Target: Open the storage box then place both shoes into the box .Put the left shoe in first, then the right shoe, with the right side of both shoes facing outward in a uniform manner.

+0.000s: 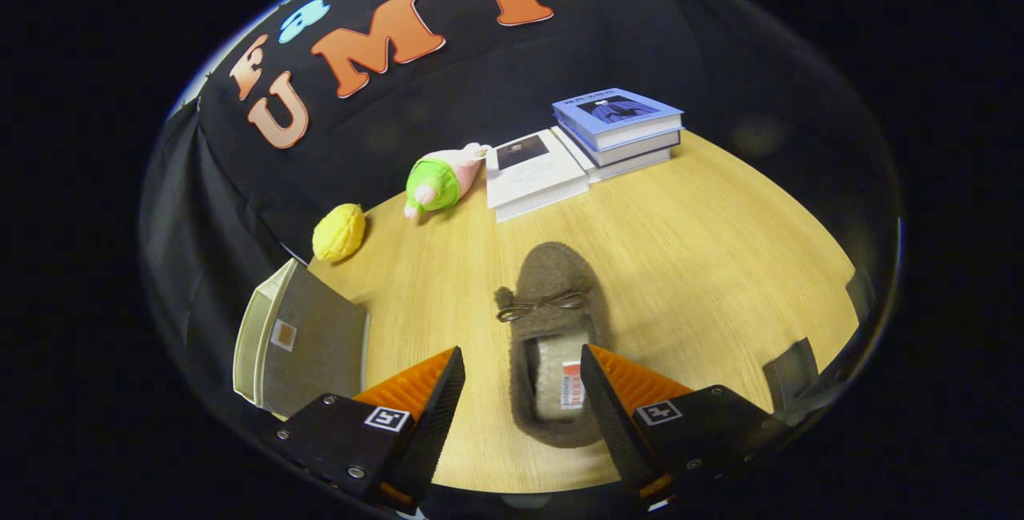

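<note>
gripper view | above table (720, 248); facing forward-down (close over shoe (552, 328))

- The hand-held gripper (522, 392) hangs over the wooden surface (720, 248) with its 2 fingers spread apart, touching nothing.
- A brown fuzzy slipper (552, 304) with a small bow lies between the fingers, toe pointing away; its heel end sits closer to the right finger, and a tag shows inside on the pale lining.
- A grey storage box (308, 340) with a pale rim stands just beside the left finger, at the surface's edge.
- Beyond the slipper: a yellow plush toy (339, 233), a green and pink plush toy (438, 181), 1 white book (532, 172), and a stack of 3 books (620, 124) topped by a blue one.
</note>
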